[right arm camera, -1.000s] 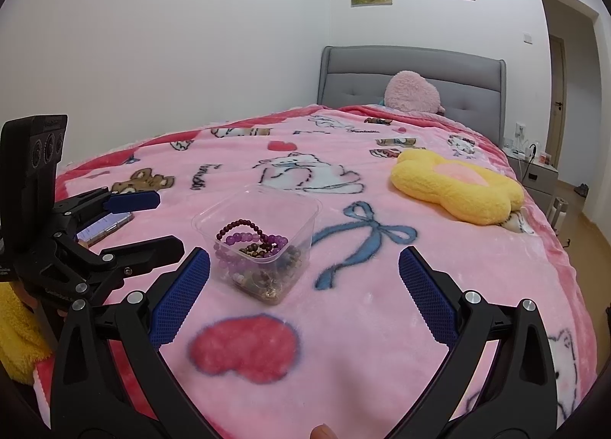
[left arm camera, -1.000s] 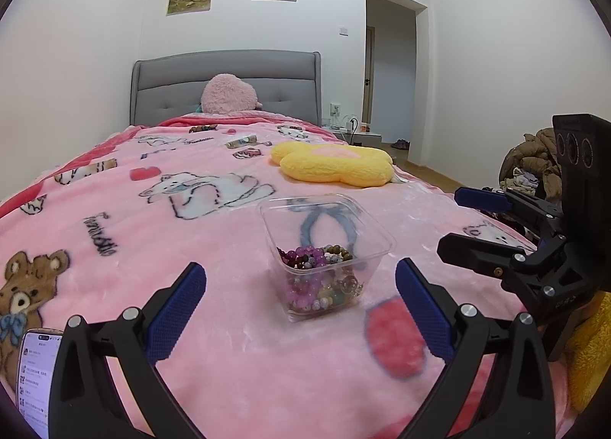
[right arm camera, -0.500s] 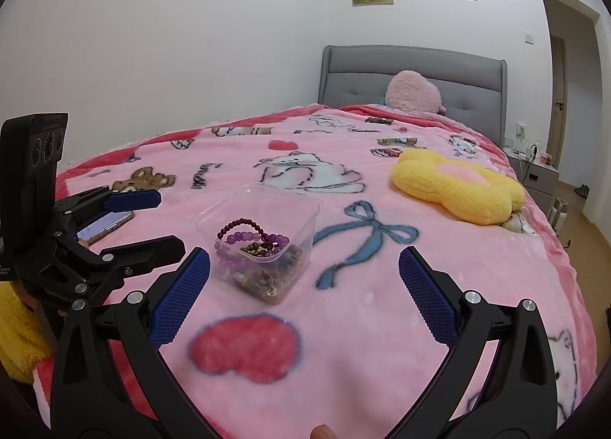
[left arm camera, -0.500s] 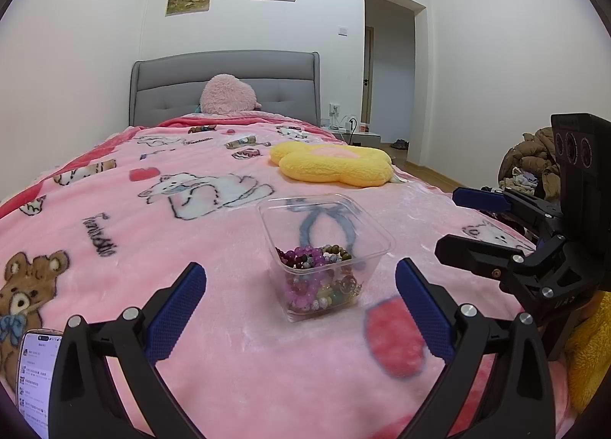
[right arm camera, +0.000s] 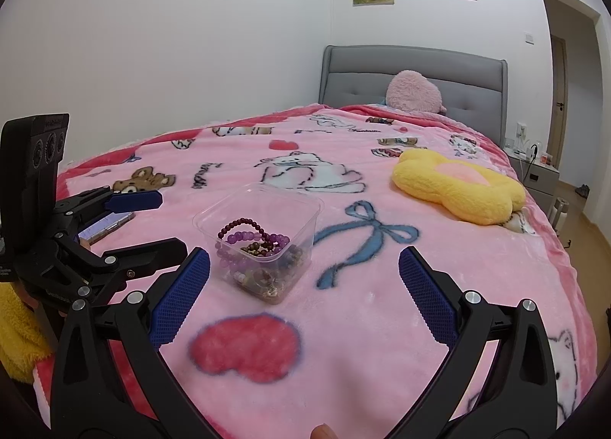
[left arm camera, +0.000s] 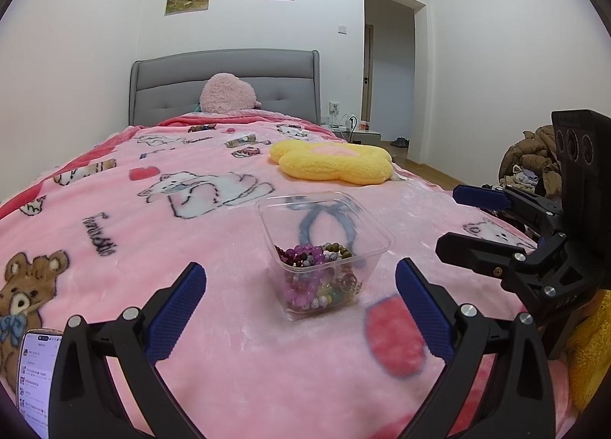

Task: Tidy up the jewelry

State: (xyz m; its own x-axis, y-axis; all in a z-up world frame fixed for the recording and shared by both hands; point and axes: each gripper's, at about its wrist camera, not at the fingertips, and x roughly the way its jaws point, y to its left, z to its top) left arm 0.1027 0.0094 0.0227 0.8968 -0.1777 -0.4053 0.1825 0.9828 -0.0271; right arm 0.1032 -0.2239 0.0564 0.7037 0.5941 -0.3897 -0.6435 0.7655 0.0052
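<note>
The left gripper (left arm camera: 301, 299) hovers low over the pink blanket (left arm camera: 114, 217) with its blue-padded fingers spread wide and nothing between them; the right gripper (right arm camera: 304, 286) is likewise spread apart and empty. The two face inward from either side, each visible in the other's view. Between them, just ahead of both sets of fingertips and touching neither, a clear plastic container (left arm camera: 324, 248) stands upright on the blanket, its open mouth facing up. Inside lies a tangle of beaded bracelets (right arm camera: 254, 244): purple, dark red and brown strands piled on one another, one dark red loop arching above the heap. The jumble has no single long axis that can be made out. A phone (left arm camera: 36, 374) lies by the left gripper, and a yellow flower cushion (right arm camera: 458, 187) sits farther up the bed.
</note>
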